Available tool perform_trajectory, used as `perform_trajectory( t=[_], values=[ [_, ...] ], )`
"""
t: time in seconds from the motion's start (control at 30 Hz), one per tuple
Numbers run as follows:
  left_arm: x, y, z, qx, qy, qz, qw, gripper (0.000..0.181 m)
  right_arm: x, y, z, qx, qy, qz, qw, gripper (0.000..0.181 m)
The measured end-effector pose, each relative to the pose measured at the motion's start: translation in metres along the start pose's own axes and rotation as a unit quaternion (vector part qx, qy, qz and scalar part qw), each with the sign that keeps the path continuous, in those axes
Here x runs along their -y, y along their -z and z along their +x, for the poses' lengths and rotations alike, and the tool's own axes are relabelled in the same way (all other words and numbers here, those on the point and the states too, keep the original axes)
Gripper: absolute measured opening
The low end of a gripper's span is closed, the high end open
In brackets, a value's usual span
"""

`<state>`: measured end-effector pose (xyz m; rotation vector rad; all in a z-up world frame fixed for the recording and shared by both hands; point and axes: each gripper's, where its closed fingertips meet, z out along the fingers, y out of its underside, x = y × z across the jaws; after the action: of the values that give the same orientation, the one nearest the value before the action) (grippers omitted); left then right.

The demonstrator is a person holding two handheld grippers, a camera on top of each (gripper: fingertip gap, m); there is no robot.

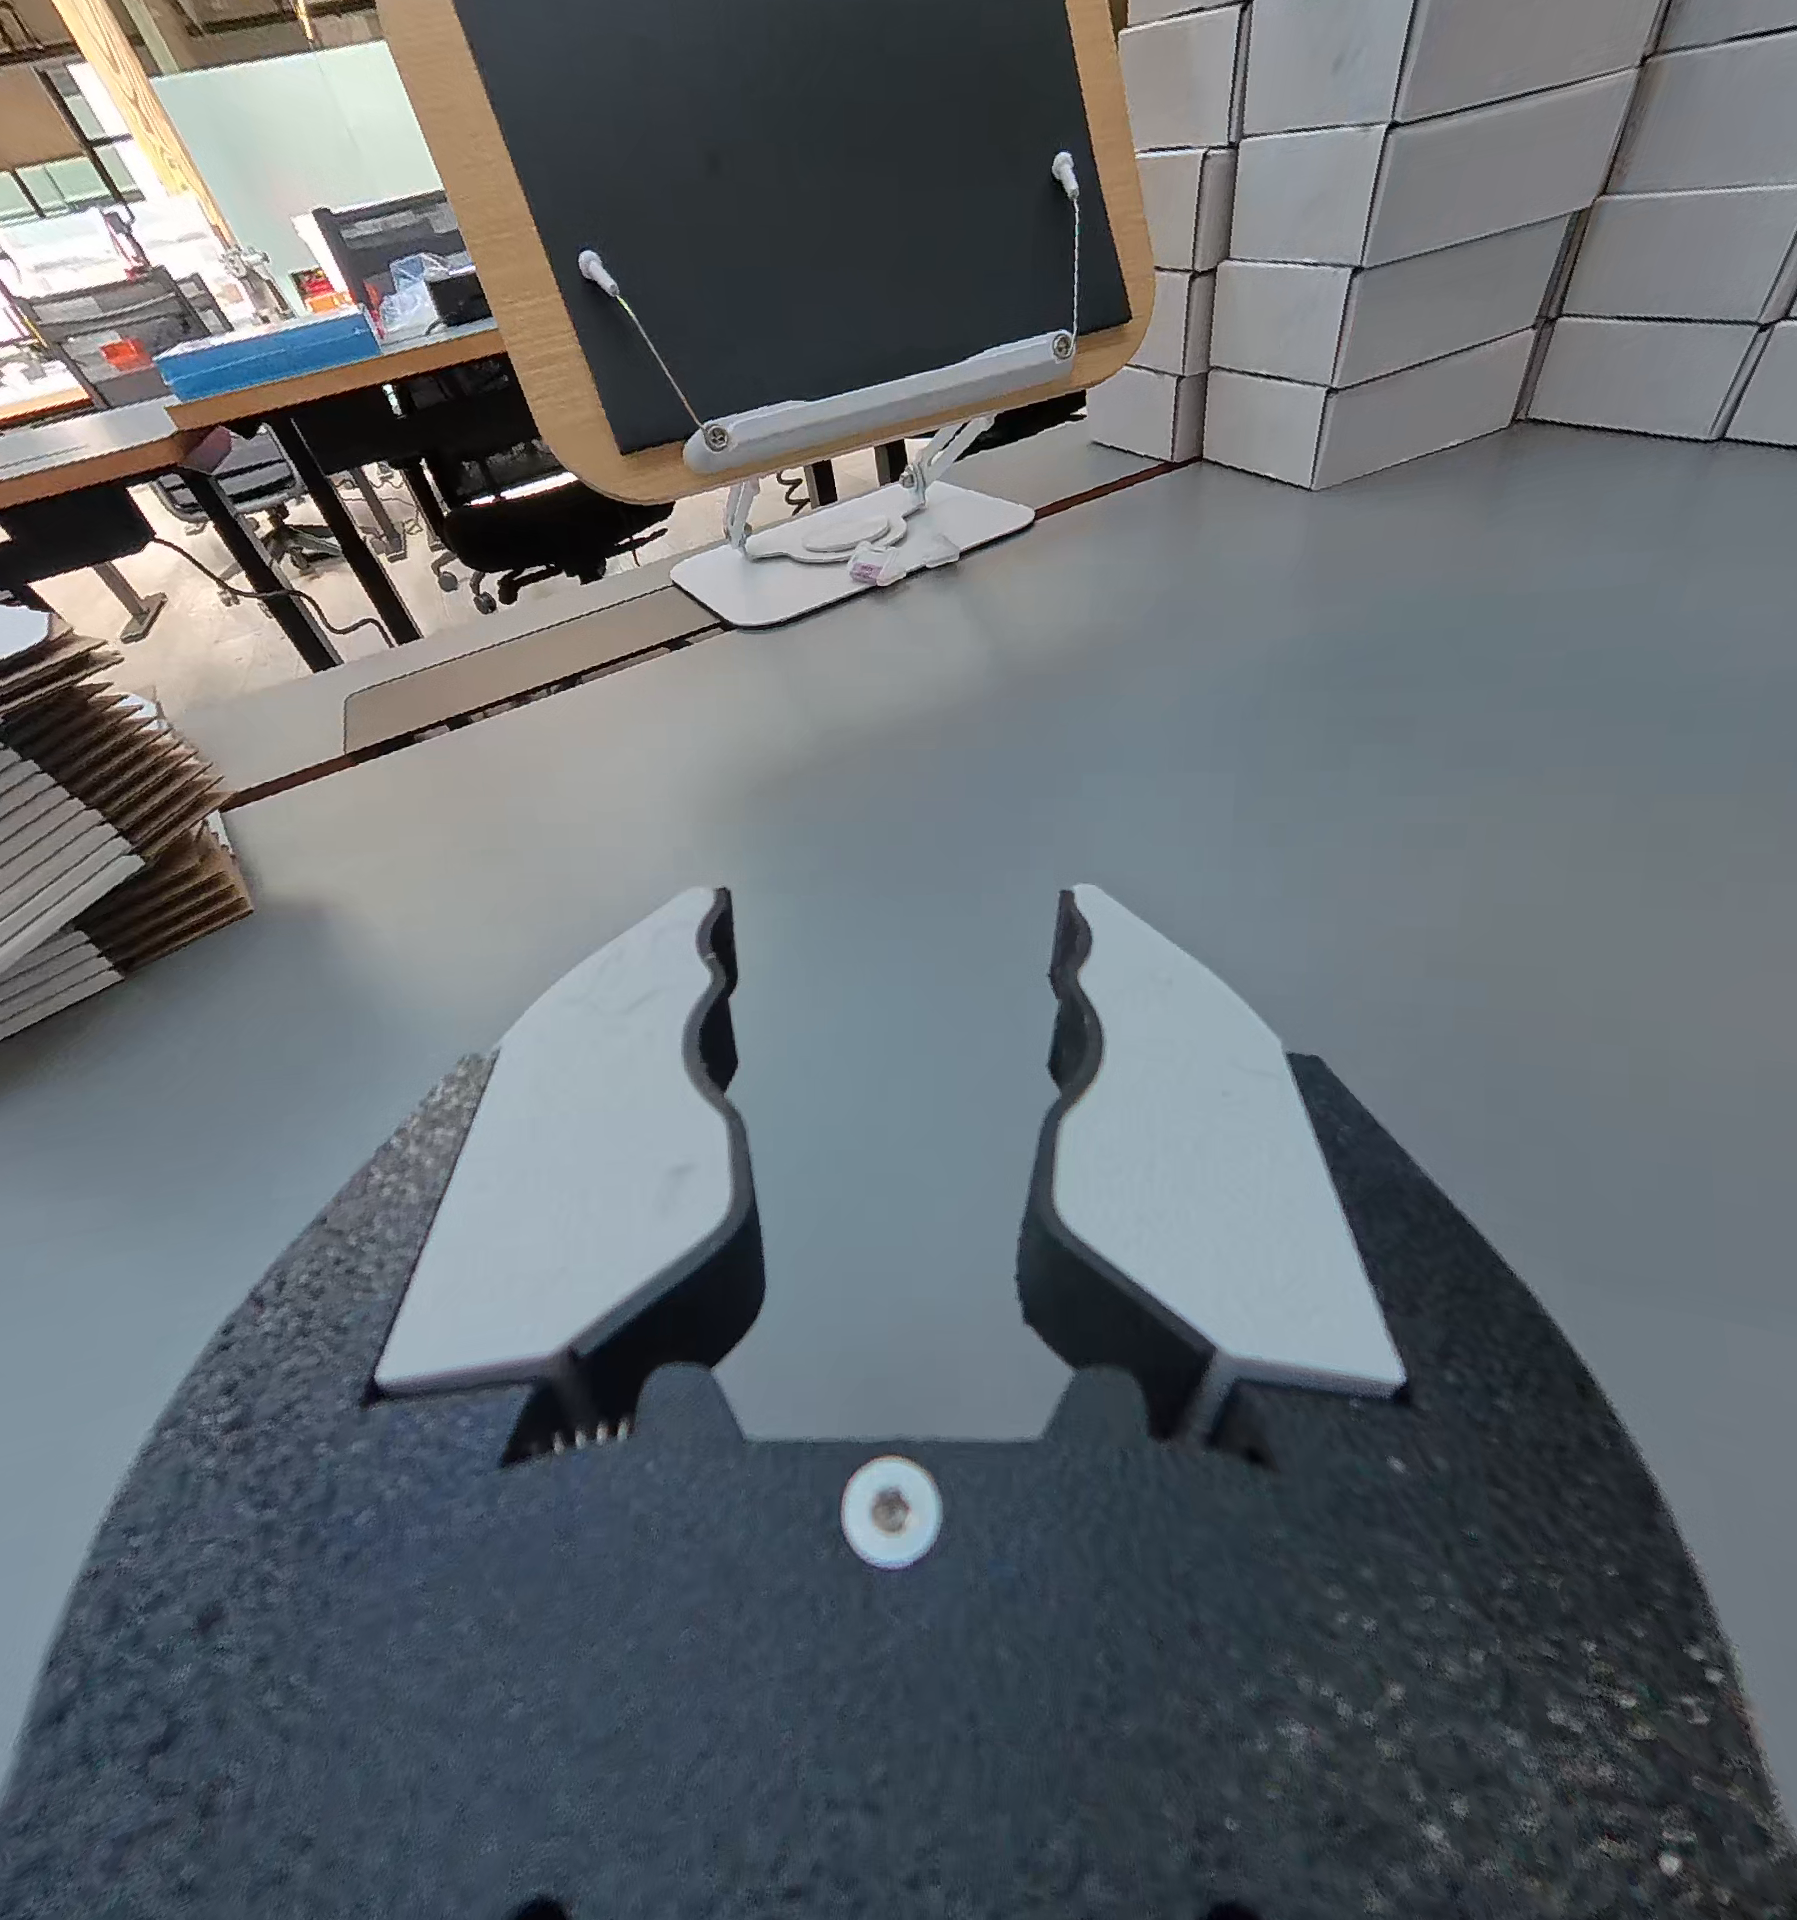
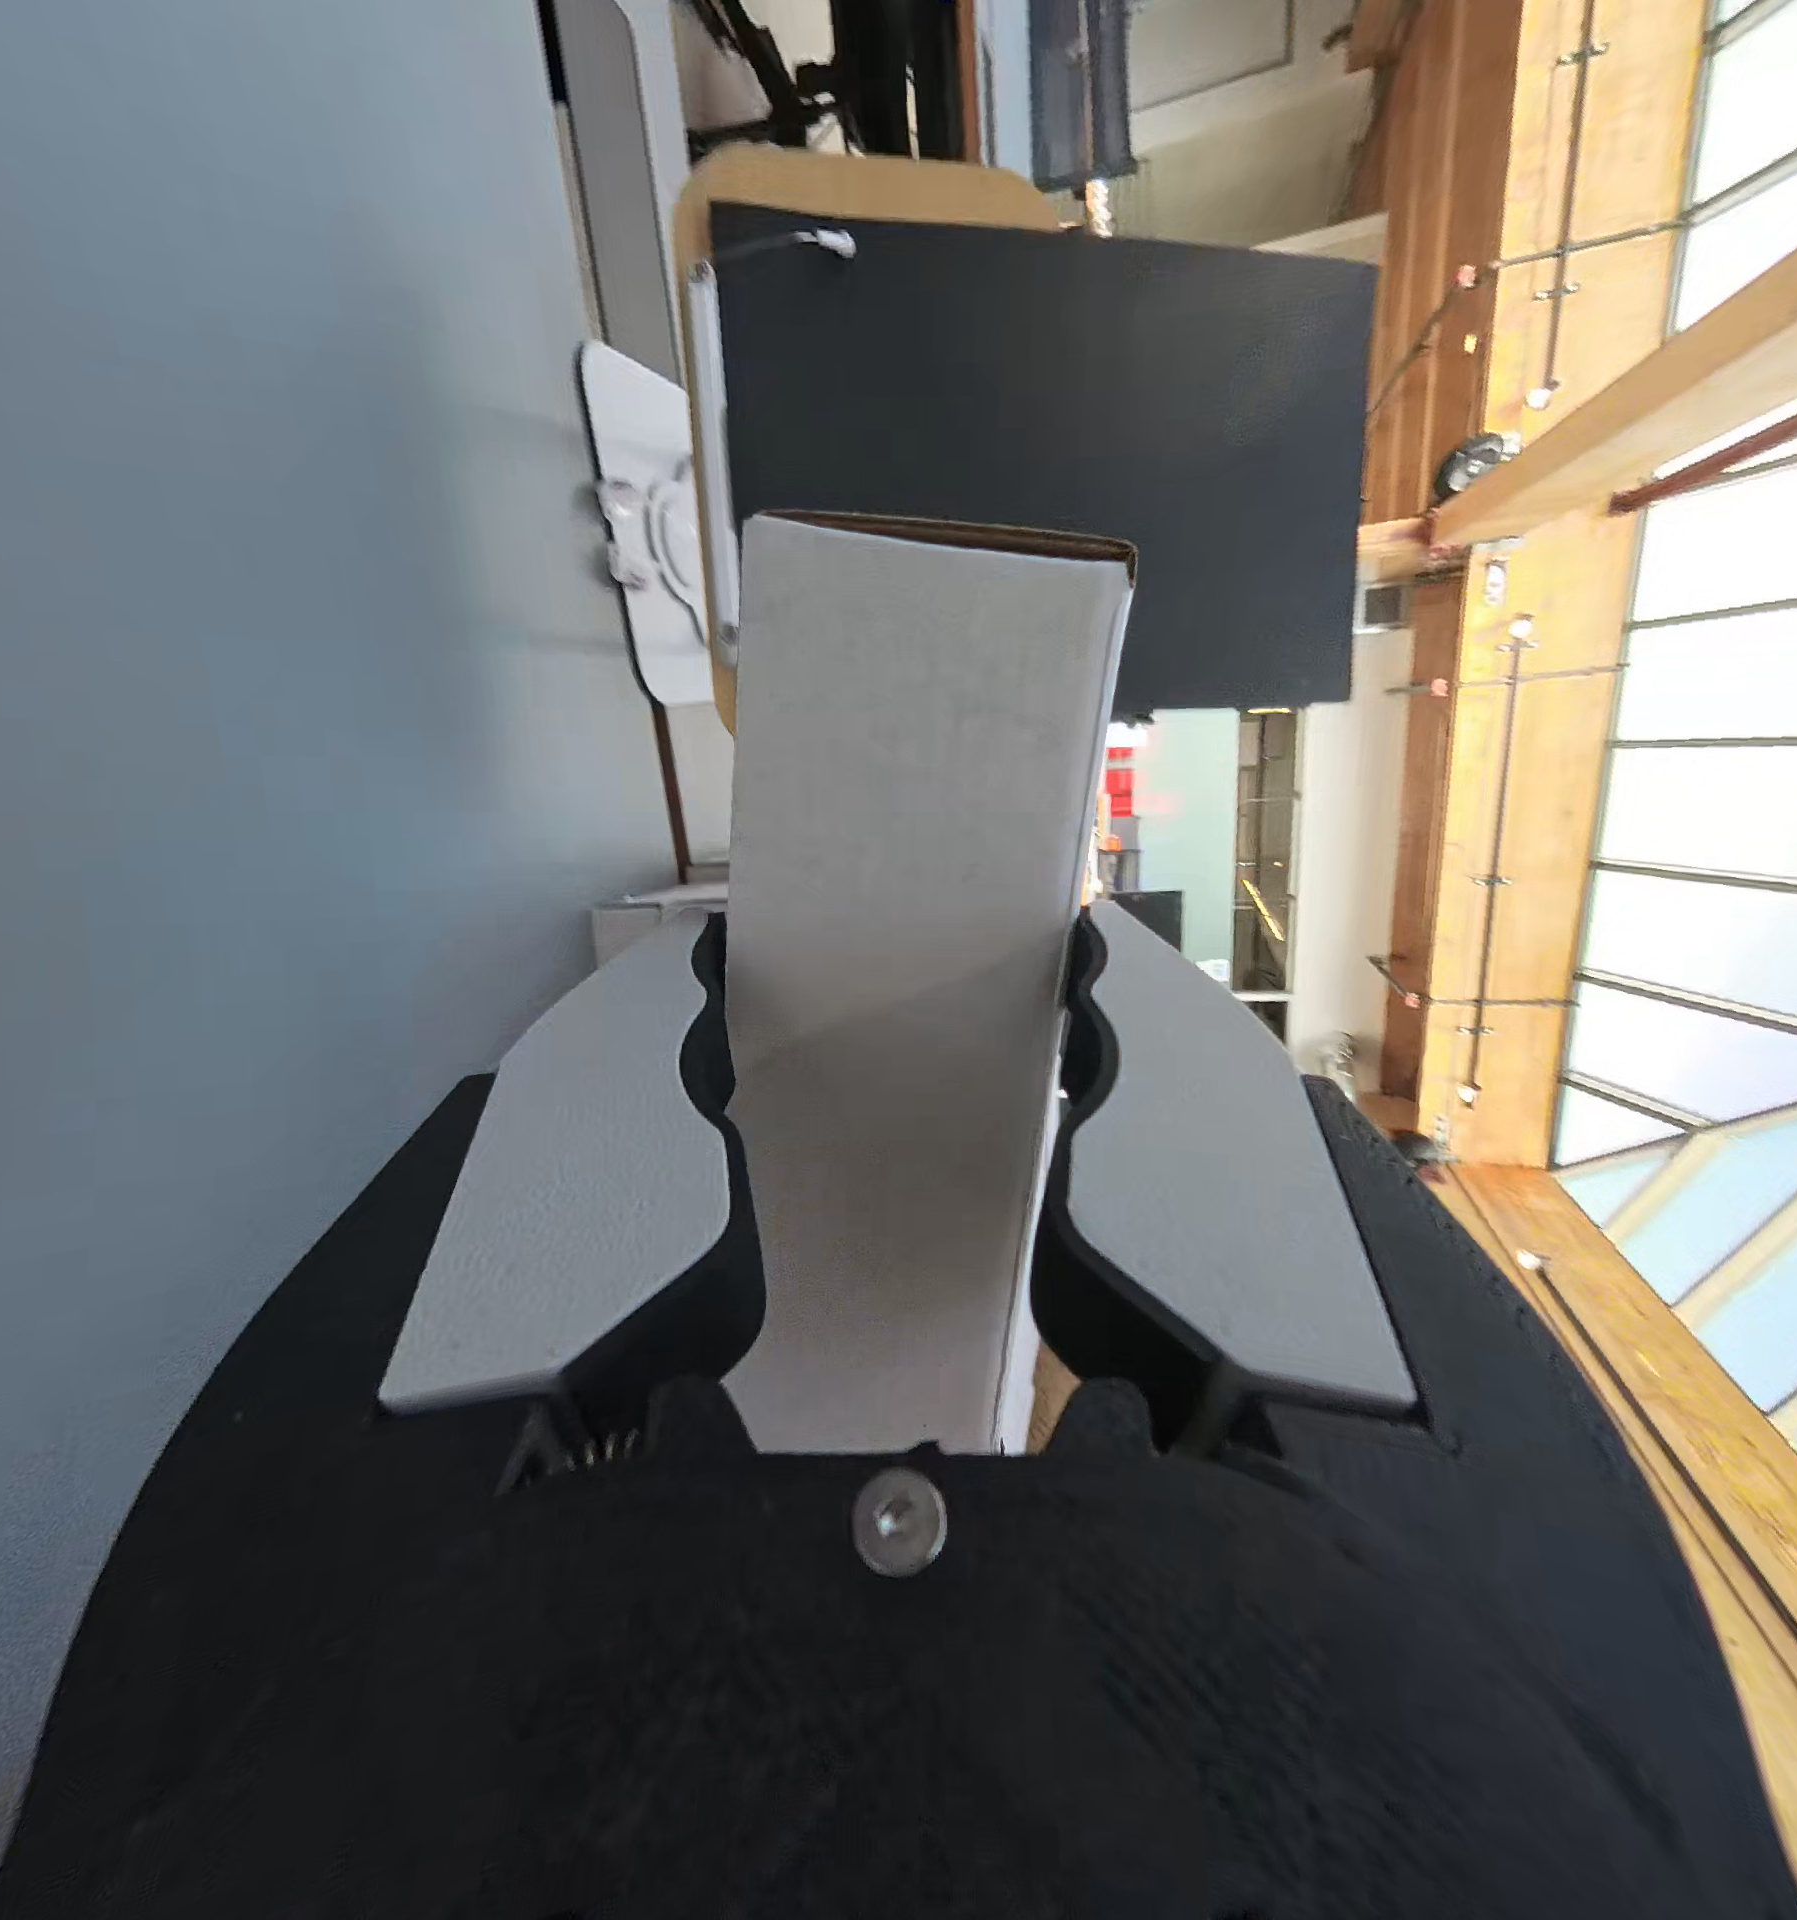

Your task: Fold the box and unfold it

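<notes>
While the right tool [image 2: 899, 935] is clamped on the box [image 2: 904, 883], rolled sideways and lifted off the grey counter [image 1: 1289, 779], the left tool [image 1: 894, 914] sits spread apart, holding nothing. One-sided grip on thin cardboard, so it could easily twist or slip out.

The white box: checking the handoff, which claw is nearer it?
Right. The right claw grips the white box; the left claw hangs open over bare table.
</notes>
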<state>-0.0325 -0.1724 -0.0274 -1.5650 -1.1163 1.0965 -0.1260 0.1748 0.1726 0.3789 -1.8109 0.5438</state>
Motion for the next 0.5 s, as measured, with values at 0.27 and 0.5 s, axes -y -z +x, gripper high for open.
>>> perform_trajectory(
  t=[0.27, 0.5],
  values=[
    [-0.008, -0.013, 0.026, -0.031, -0.009, -0.02, 0.999, 0.058, -0.174, 0.131, -0.013, -0.074, 0.02, -0.093, 0.993, 0.063],
    [-0.009, -0.015, 0.049, -0.052, 0.002, -0.021, 0.998, 0.058, -0.266, 0.139, -0.045, -0.047, 0.043, -0.153, 0.986, 0.063]
  ],
)
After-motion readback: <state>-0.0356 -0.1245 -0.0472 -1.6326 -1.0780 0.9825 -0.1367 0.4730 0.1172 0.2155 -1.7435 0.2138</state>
